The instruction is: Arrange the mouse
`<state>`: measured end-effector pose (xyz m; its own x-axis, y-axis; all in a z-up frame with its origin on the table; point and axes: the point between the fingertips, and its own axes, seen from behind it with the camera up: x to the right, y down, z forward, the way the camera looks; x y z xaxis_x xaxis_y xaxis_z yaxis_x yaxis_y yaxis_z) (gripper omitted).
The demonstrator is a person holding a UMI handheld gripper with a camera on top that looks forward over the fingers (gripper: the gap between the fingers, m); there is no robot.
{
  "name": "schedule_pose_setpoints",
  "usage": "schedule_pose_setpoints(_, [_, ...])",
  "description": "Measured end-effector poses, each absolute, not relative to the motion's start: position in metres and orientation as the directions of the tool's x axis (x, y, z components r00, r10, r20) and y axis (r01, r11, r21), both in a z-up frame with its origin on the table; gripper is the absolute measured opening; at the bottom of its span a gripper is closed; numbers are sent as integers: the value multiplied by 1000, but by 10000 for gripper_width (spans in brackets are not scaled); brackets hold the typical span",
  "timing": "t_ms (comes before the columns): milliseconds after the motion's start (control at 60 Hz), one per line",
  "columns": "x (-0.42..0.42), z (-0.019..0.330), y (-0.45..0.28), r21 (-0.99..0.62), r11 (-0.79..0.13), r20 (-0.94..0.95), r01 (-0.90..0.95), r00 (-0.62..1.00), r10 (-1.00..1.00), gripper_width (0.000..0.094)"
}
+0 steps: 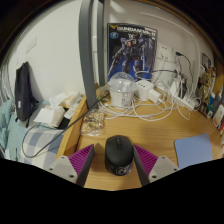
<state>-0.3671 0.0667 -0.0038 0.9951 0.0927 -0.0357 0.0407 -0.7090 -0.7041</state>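
A black computer mouse [119, 154] lies on the wooden desk [150, 133], between my two fingers. My gripper [117, 162] is open: the left magenta pad [82, 158] and the right magenta pad [149, 159] stand on either side of the mouse with a small gap at each side. The mouse rests on the desk on its own. Its front end points away from me.
A blue mouse mat [193, 150] lies on the desk at the right of the fingers. Beyond the mouse stand a clear glass [93, 122], a white round device [121, 95], tangled white cables [165, 100] and a Gundam box [133, 50]. White boxes [55, 110] sit at the left.
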Motion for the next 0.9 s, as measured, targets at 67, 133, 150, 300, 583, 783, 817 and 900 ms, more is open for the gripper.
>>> schedule_pose_setpoints(67, [-367,-4,69,-704,-710,-36,33,996,82,696])
schedule_pose_setpoints(133, [-366,-4,71,-709,-705,-37,25,997,73,516])
schedule_pose_setpoints(150, [-366,-3,71,-710,-703,-34,30,996,77,484])
schedule_pose_setpoints(300, [-363,-4,72,-712,-701,-34,27,997,73,411])
schedule_pose_setpoints(583, [-360,1,71,-684,-730,-42,13,997,57,302])
schedule_pose_setpoints(783, [-323,118,95,-796,-605,-19,20,998,57,304])
schedule_pose_setpoints(817, [-311,143,100,-819,-573,-9,22,999,51,304])
schedule_pose_setpoints(900, [-279,203,112,-870,-493,2,17,1000,31,304])
